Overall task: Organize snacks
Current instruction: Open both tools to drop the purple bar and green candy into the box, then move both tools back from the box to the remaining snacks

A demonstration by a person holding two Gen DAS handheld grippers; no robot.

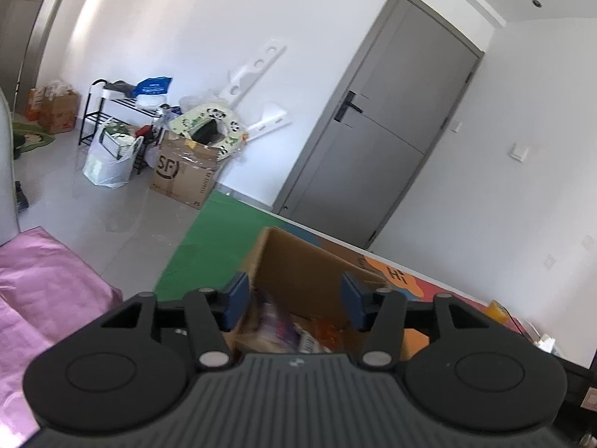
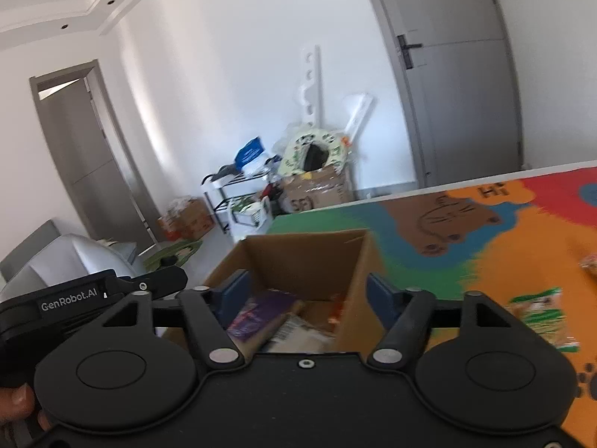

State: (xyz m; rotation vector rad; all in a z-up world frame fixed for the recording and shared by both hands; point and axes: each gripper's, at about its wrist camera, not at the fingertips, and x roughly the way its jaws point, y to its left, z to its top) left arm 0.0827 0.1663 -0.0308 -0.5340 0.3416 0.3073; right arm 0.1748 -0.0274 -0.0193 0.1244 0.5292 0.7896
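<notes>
- White walls and a grey door (image 1: pixel 377 142) are framing the room, and a colourful cartoon mat (image 2: pixel 485 231) is covering the surface (image 1: pixel 209 246) where the work is happening.
- Sitting on that mat is an open cardboard box (image 2: pixel 306 257), its flaps up, and both wrist cameras are looking over its near rim.
- Several snacks are already lying inside: a purple packet (image 2: pixel 257 315), a pale packet with a barcode (image 1: pixel 311 341) beside it, and something orange (image 2: pixel 337 308) against the far wall; blur is keeping any labels unreadable.
- By my reading, the task is sitting partway through, since at least two packets are waiting outside on the mat: a green-and-white snack bag (image 2: pixel 541 313) just right of the box, and a reddish one (image 2: pixel 589 263) at the frame edge, well apart from the box.
- Left gripper (image 1: pixel 294 300) is hovering over the box with its blue pads spread wide and nothing between them.
- Right gripper (image 2: pixel 304 296) is likewise gaping wide and empty above the box opening.
- Clutter is standing by the far wall: a taped cardboard carton (image 1: pixel 184 179), a white plastic bag (image 1: pixel 108 164) and a black rack (image 1: pixel 112 112).
- Pink bedding (image 1: pixel 44 283) is showing at the left of the surface.
</notes>
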